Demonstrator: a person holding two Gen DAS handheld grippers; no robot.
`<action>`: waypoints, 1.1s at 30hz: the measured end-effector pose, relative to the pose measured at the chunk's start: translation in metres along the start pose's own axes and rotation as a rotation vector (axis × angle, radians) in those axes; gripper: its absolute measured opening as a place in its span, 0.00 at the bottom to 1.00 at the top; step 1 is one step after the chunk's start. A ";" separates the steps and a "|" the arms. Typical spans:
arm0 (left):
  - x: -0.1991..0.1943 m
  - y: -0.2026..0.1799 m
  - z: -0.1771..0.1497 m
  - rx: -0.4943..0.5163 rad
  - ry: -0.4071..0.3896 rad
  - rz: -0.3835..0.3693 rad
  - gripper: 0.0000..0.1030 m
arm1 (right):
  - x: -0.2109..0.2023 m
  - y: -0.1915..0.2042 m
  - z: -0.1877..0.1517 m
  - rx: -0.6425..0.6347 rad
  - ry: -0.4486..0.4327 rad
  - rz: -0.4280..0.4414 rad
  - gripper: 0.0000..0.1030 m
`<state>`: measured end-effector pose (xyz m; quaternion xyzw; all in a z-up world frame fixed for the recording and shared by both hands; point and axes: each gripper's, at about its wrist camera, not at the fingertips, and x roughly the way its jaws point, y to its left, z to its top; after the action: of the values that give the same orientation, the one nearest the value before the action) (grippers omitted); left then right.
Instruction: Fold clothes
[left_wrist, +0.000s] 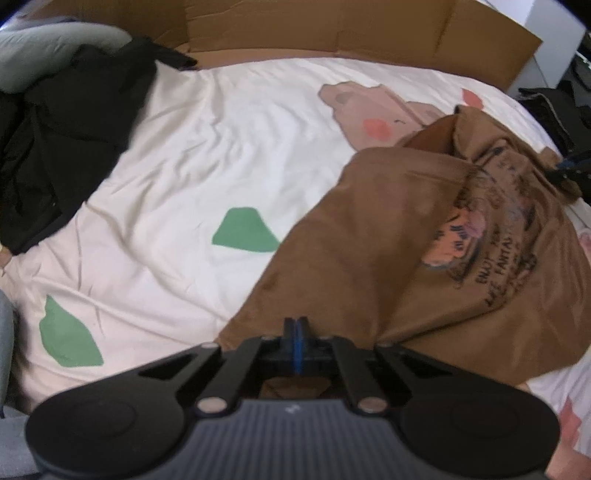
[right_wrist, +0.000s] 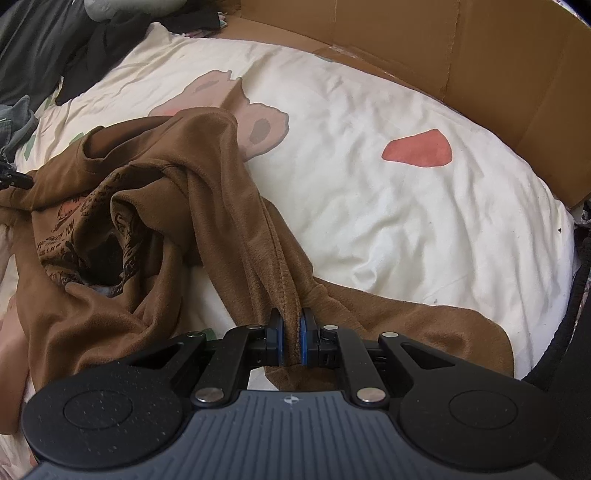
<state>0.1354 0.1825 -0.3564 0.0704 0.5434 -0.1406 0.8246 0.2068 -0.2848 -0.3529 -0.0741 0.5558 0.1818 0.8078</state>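
A soft brown printed shirt (right_wrist: 155, 206) lies crumpled on the white bed cover (right_wrist: 388, 206). The right gripper (right_wrist: 291, 332) pinches its near hem. The left gripper (left_wrist: 296, 328) is closed tight at its near left edge.

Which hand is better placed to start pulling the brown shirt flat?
Right, probably. The right gripper visibly clamps a hemmed edge of the brown shirt. The left gripper is shut at the shirt's edge, but no cloth shows between its pads.
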 end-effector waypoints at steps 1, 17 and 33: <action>-0.001 -0.003 0.001 0.014 -0.003 0.005 0.00 | 0.000 0.000 0.000 0.001 0.000 0.000 0.07; 0.021 -0.002 0.000 -0.027 0.040 0.023 0.10 | 0.005 0.001 -0.004 -0.006 0.013 0.015 0.07; -0.005 -0.009 0.003 0.010 0.010 0.040 0.28 | 0.008 0.002 -0.006 -0.008 0.015 0.022 0.07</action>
<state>0.1334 0.1742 -0.3501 0.0859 0.5454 -0.1266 0.8241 0.2032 -0.2834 -0.3621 -0.0727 0.5620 0.1923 0.8012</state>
